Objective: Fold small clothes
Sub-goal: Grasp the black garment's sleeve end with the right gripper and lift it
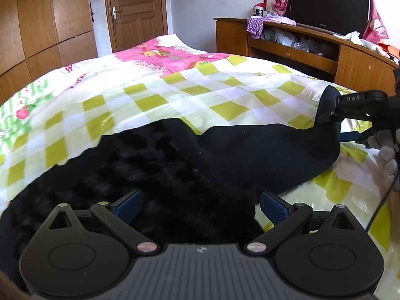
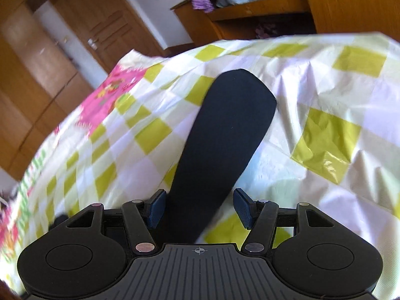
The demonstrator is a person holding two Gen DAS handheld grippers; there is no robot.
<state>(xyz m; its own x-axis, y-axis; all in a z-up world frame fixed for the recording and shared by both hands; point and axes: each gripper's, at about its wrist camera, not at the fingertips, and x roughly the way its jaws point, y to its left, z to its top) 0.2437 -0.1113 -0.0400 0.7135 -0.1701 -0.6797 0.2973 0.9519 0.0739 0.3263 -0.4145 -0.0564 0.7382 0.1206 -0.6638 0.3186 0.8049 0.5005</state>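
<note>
left gripper (image 1: pixel 200 206): jaws released over black garment (image 1: pixel 175 170) | right gripper (image 2: pixel 199 208): jaws released, sleeve end (image 2: pixel 225 135) between | checked bedspread (image 1: pixel 155 92) beneath

from my left wrist camera the black garment (image 1: pixel 175 165) runs under the left gripper (image 1: pixel 200 207), so i can't see its near edge. the right gripper (image 1: pixel 332 117) is cut off at the frame's right edge, its jaws hidden by cloth. the gloved hand (image 1: pixel 387 162) is only partly in frame. my right wrist view is motion-blurred, especially the door (image 2: pixel 100 27).
</note>
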